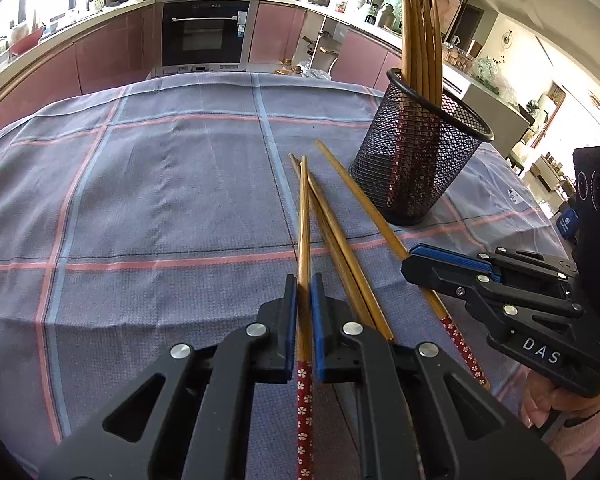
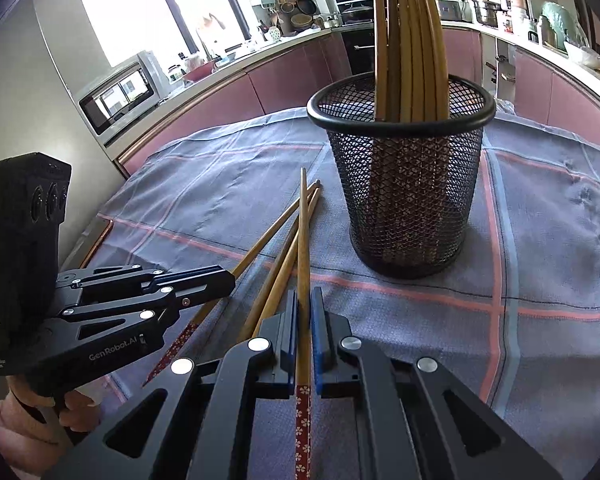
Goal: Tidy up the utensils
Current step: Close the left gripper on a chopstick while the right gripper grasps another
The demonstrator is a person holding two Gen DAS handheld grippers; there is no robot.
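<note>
1. Chopsticks (image 1: 342,240) lie lower centre on the cloth (image 1: 140,200), beside the mesh cup (image 1: 420,152).
2. Left gripper (image 1: 304,280) and right gripper (image 2: 305,294) each clamp one chopstick.
3. Judged light, stiff, slippery; grip near the patterned end.

mesh holder (image 1: 418,160) beside open cloth (image 1: 140,200)

Our right gripper (image 2: 305,320) has its jaws clamped on one chopstick (image 2: 303,248), whose tip points toward the black mesh holder (image 2: 404,200) full of upright chopsticks. Two loose chopsticks (image 2: 278,272) lie just left on the checked cloth (image 2: 540,240). Our left gripper (image 2: 220,282) grips another chopstick (image 2: 256,254).
</note>
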